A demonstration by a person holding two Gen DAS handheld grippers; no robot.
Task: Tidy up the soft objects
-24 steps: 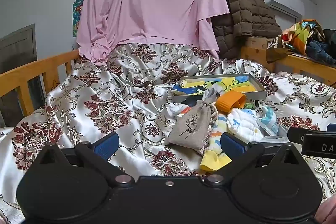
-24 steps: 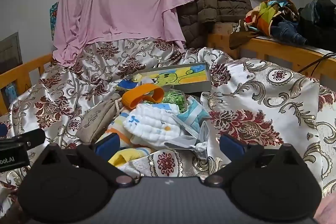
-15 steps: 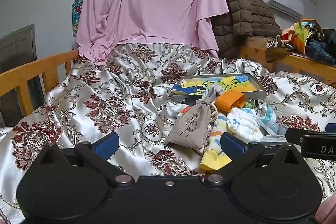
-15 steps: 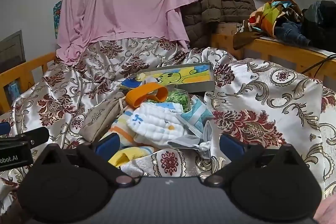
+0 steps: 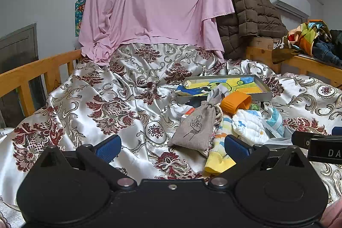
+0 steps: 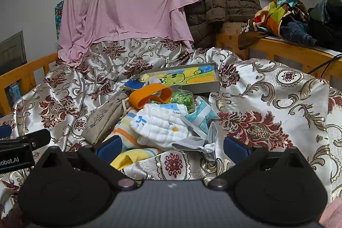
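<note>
A heap of soft things lies on the patterned satin bedspread [image 5: 106,104]. It holds a grey drawstring pouch [image 5: 194,126] [image 6: 102,119], an orange band [image 5: 236,102] [image 6: 149,94], a white quilted cloth [image 5: 249,127] [image 6: 160,123] and a yellow striped sock [image 5: 219,155] [image 6: 132,155]. A grey tray [image 5: 226,87] [image 6: 183,76] with a cartoon picture lies behind the heap. My left gripper [image 5: 172,148] is open, low and left of the pouch. My right gripper [image 6: 172,148] is open just in front of the quilted cloth, nothing between its fingers.
A pink sheet [image 5: 154,6] hangs at the head of the bed with a brown quilted jacket [image 5: 250,14] beside it. Wooden rails [image 5: 32,74] line the left side. A wooden ledge [image 6: 288,50] on the right carries piled clothes. A blue-white packet [image 6: 203,116] and green stuff lie in the heap.
The right wrist view has shifted slightly, with the heap sitting a little more to the right and nearer. The left gripper has barely moved. Both stay open.
</note>
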